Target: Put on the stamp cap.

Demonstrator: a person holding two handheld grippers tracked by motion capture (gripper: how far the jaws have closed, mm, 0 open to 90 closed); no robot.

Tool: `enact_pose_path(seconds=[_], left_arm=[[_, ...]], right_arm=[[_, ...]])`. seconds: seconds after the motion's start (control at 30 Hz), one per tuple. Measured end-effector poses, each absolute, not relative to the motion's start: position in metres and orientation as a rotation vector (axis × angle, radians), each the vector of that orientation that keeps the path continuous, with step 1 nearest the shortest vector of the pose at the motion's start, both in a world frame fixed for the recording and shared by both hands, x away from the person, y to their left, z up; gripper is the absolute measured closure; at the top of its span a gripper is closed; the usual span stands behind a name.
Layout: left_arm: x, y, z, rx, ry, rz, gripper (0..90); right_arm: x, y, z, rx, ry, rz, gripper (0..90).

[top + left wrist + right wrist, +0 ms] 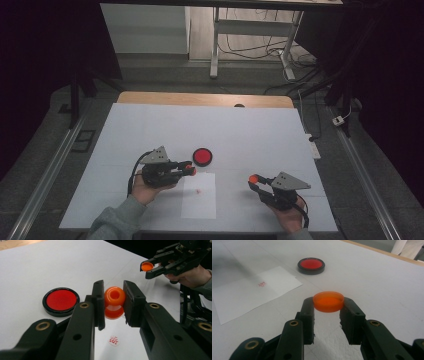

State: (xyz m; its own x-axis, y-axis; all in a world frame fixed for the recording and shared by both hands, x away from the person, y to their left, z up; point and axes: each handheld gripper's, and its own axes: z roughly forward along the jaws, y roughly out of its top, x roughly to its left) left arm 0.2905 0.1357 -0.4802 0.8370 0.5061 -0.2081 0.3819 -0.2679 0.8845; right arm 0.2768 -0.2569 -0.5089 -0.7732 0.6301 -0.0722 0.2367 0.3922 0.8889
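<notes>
Orange stamp (114, 302) clamped between left gripper's (113, 302) fingers (98, 302).

We see a dim high view with black corners around the lit white table (250, 130); both close views are brighter, soft-shadowed, slightly blurred up close.

Red ink pad (202, 156) just beyond the paper sheet (199, 195), broad bare table (250, 130) between both claws
</notes>
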Motion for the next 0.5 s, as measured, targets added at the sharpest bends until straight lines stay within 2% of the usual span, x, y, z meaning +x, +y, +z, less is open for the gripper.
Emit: enact_pose_path(seconds=[0.5], left_arm=[[0.291, 0.135, -0.481, 1.894, 0.665, 0.134, 71.7]], right_arm=[[0.279, -0.237, -0.511, 0.704, 2.285, 1.370, 64.3]])
